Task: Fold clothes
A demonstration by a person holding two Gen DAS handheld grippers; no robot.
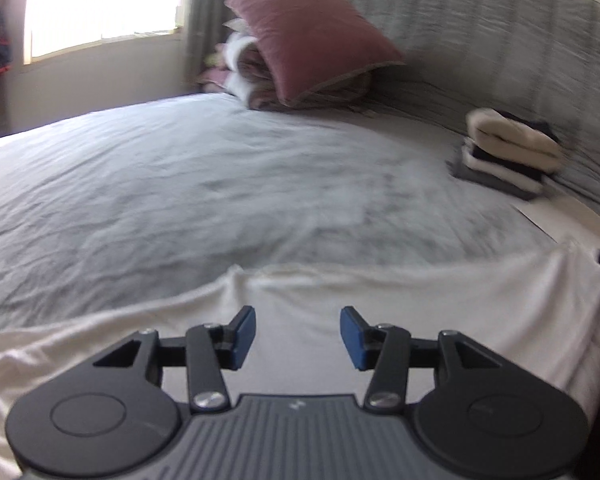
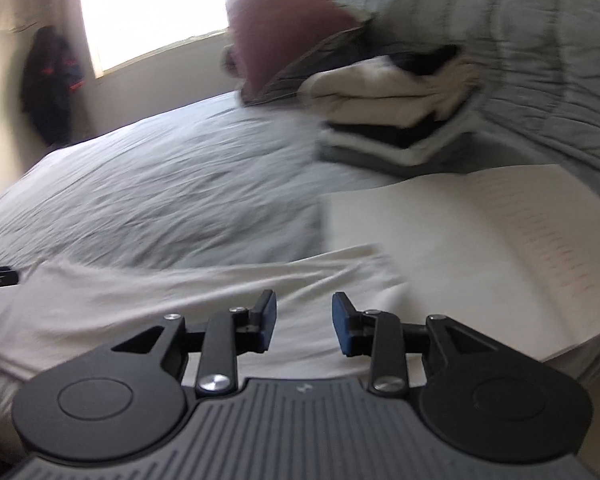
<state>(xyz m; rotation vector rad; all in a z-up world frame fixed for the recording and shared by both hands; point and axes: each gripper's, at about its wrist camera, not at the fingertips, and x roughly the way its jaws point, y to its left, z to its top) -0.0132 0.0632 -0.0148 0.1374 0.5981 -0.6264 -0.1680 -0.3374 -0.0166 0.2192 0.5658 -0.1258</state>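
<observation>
- Both tongs, left [image 1: 298, 336] and right [image 2: 304, 326], stand released with nothing between their blue pads, hovering over the white garment [image 1: 440, 300].
- Bed [image 1: 220, 184]: its sheet is rumpled, so a dragged fold could wrinkle underneath.
- White garment: spread along the near edge of the bed; a one-sided pinch could skew the fold.
- Open book [image 2: 480, 248]: touching the cloth's corner, it could snag.
- Folded stack [image 1: 512, 148]: well apart, safe.

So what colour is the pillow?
Dusty pink pillow, clearest in the left wrist view.
</observation>
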